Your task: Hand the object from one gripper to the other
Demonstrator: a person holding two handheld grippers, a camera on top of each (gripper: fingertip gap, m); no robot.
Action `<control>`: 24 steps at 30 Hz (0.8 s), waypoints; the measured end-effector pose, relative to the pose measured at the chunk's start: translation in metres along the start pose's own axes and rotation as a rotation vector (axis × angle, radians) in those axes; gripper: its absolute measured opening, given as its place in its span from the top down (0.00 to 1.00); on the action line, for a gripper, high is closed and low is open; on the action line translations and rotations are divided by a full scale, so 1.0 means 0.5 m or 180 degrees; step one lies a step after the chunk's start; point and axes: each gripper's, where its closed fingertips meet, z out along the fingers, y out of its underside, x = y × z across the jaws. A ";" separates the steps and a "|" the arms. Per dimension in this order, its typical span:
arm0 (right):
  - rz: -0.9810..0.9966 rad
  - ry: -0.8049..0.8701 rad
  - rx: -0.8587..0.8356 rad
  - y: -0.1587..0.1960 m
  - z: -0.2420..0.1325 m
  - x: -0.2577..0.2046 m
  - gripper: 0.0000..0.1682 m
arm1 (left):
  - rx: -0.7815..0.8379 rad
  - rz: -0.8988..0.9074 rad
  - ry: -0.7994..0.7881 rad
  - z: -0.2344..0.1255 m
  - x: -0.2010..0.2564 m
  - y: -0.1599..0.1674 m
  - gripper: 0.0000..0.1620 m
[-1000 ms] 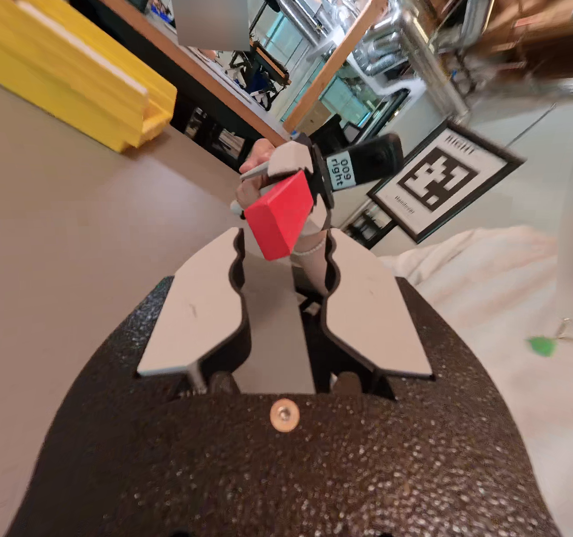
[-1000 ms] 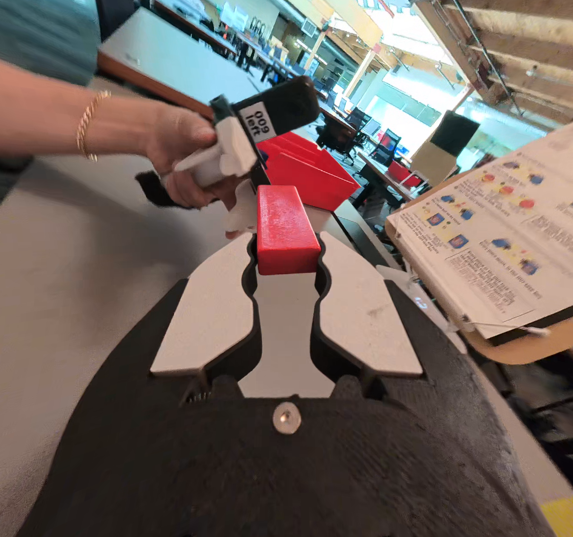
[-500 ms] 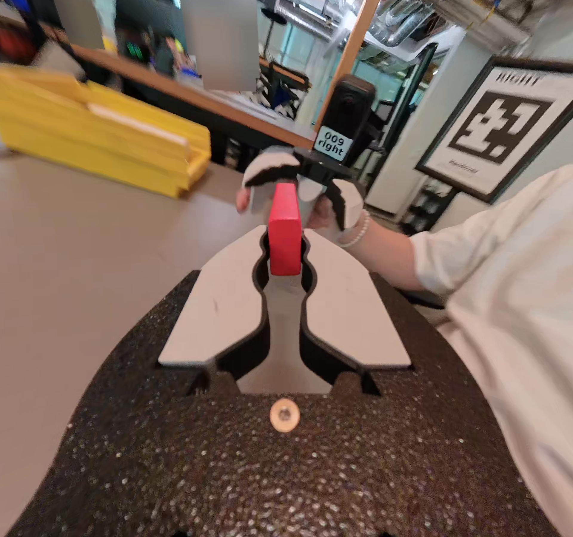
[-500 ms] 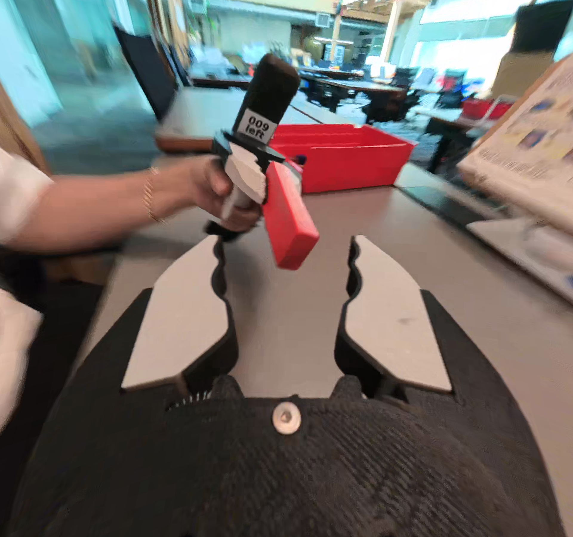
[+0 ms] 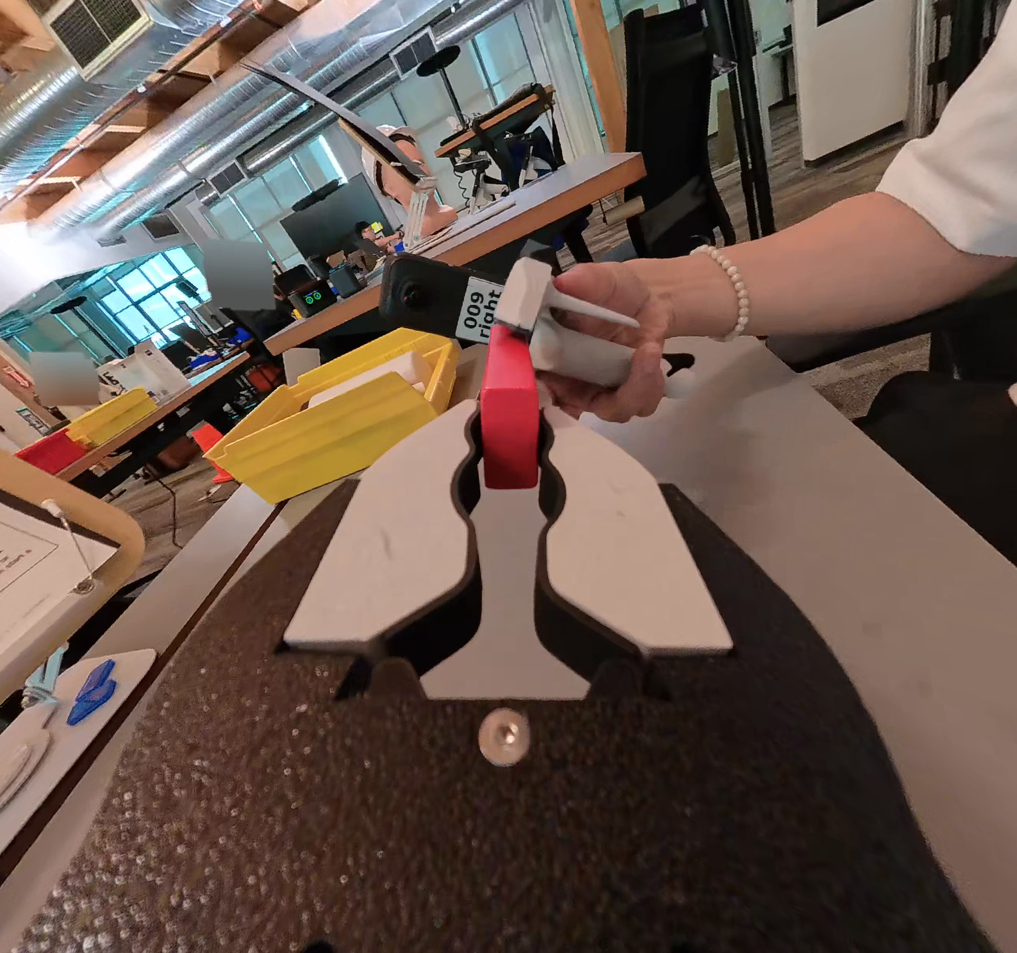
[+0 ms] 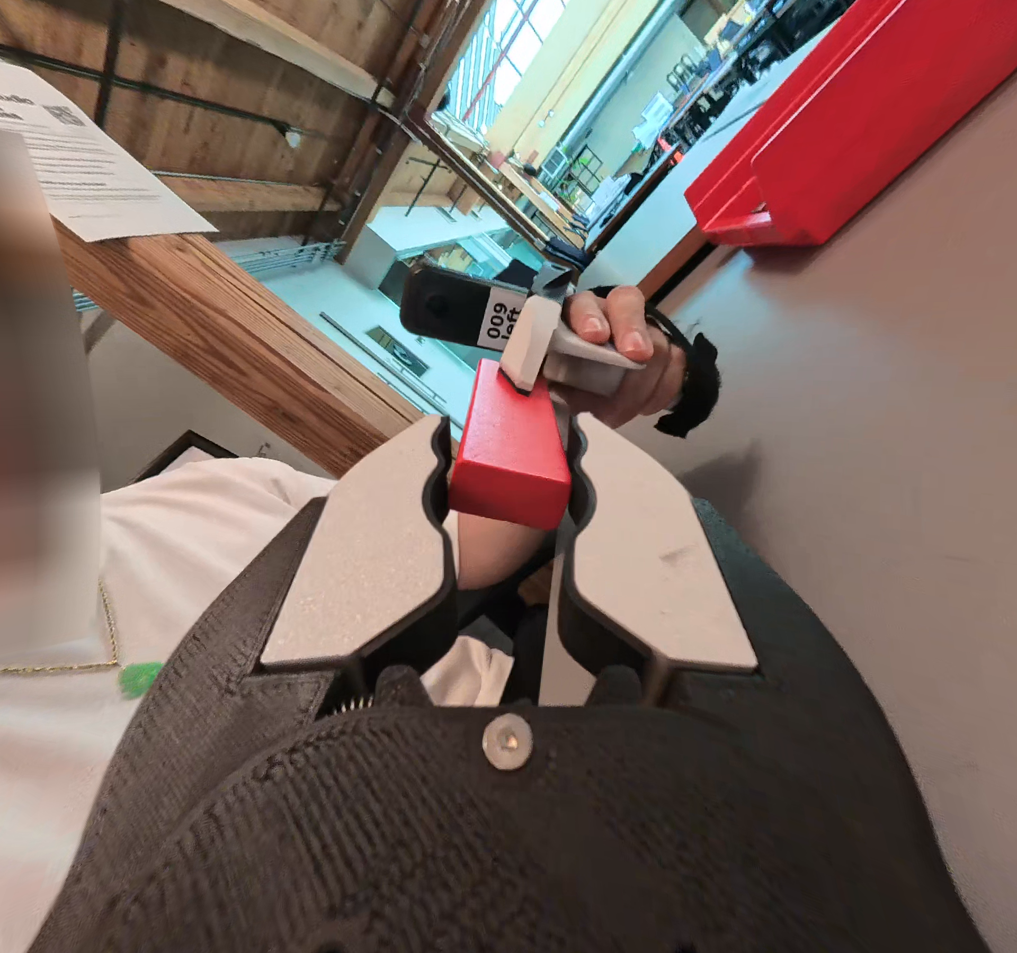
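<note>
A red rectangular block [image 5: 509, 431] is held in the air above the grey table [image 5: 825, 514]. My left gripper [image 5: 507, 426] is shut on its near end in the left wrist view. My right gripper [image 5: 517, 332], held by a hand, clamps the far end, with one white finger [image 5: 523, 294] across the block. In the right wrist view the red block [image 6: 512, 459] sits between the closed fingertips of my right gripper [image 6: 506, 431]. The left gripper [image 6: 528, 365] grips its far end there. Both grippers hold the block at once.
A yellow bin [image 5: 330, 420] stands at the table's far left. A red bin [image 6: 853, 129] stands at the other side. A clipboard with paper [image 5: 33, 558] and blue clips [image 5: 91, 690] lie to the left. A person's forearm [image 5: 825, 277] reaches in from the right. The grippers are tip to tip, or close to it.
A second ago only the right gripper held the block. Half a second ago the left held it and the right was wide open. Now the right has closed on it again.
</note>
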 end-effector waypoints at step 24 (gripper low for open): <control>-0.3946 0.1187 -0.0631 -0.005 -0.024 0.006 0.77 | 0.0552 -0.4720 0.1381 0.041 0.016 0.008 0.73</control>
